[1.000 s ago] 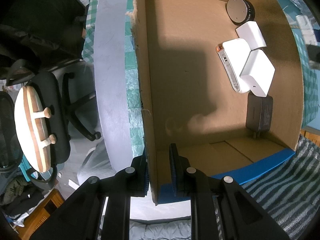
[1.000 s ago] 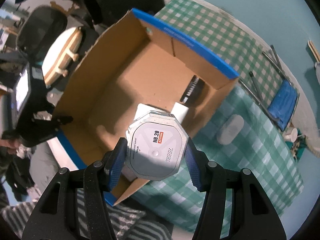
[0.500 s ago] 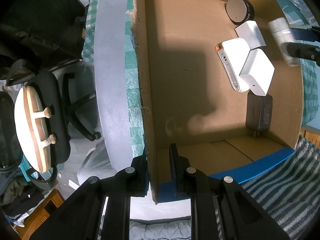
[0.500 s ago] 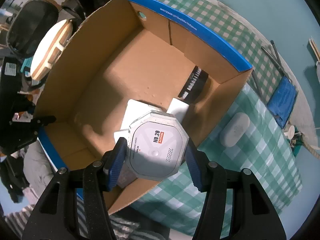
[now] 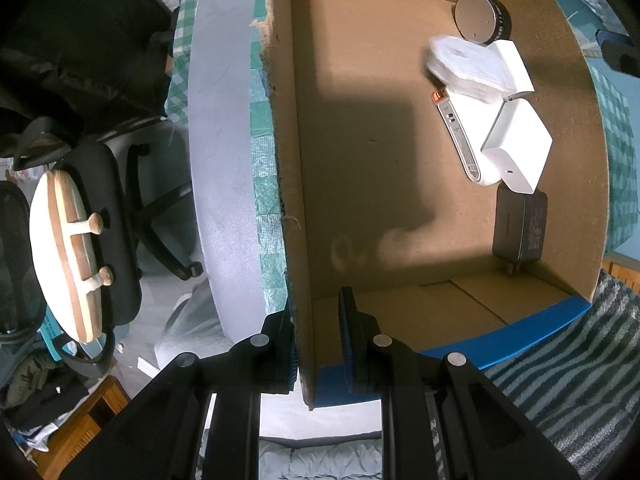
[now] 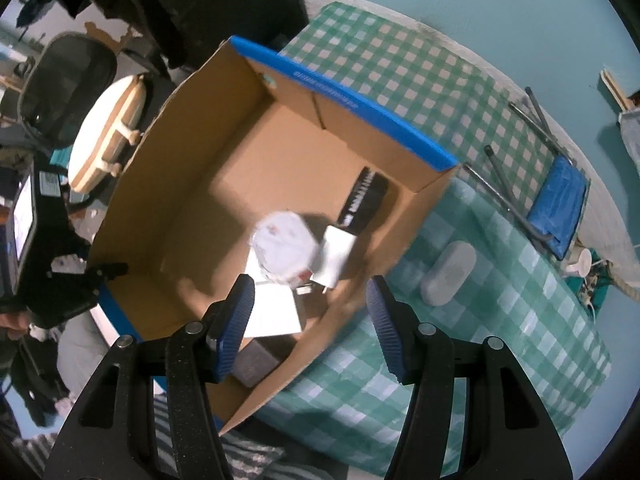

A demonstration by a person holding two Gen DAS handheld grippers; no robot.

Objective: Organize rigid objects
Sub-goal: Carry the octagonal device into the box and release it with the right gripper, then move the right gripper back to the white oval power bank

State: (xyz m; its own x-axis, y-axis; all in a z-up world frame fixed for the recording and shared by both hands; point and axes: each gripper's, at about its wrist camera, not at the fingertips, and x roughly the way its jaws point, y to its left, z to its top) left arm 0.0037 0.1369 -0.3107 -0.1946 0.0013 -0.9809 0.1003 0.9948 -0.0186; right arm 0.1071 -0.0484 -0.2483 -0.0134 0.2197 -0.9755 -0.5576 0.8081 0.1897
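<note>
An open cardboard box (image 5: 380,160) stands on the checked tablecloth. My left gripper (image 5: 316,308) is shut on the box's near wall, one pad on each side of it. My right gripper (image 6: 310,292) hangs open above the box (image 6: 224,184), with nothing between its blue pads. Below it a white octagonal device (image 6: 286,246) is blurred; in the left wrist view this octagonal device (image 5: 468,66) lies over the white items. Also in the box are a black round speaker (image 5: 478,18), a white adapter (image 5: 516,146), a flat white device (image 5: 460,140) and a dark grey adapter (image 5: 520,226).
A pale oval object (image 6: 448,278) lies on the tablecloth (image 6: 500,340) right of the box. Beyond it sits a blue folded item with grey rods (image 6: 556,204). An office chair bearing a round wooden board (image 5: 66,248) stands left of the table. Striped fabric (image 5: 560,400) lies below the box.
My right gripper let go of the octagonal device, and its jaws now stand wider. The device dropped into the box onto the white items. The left gripper kept its grip and place.
</note>
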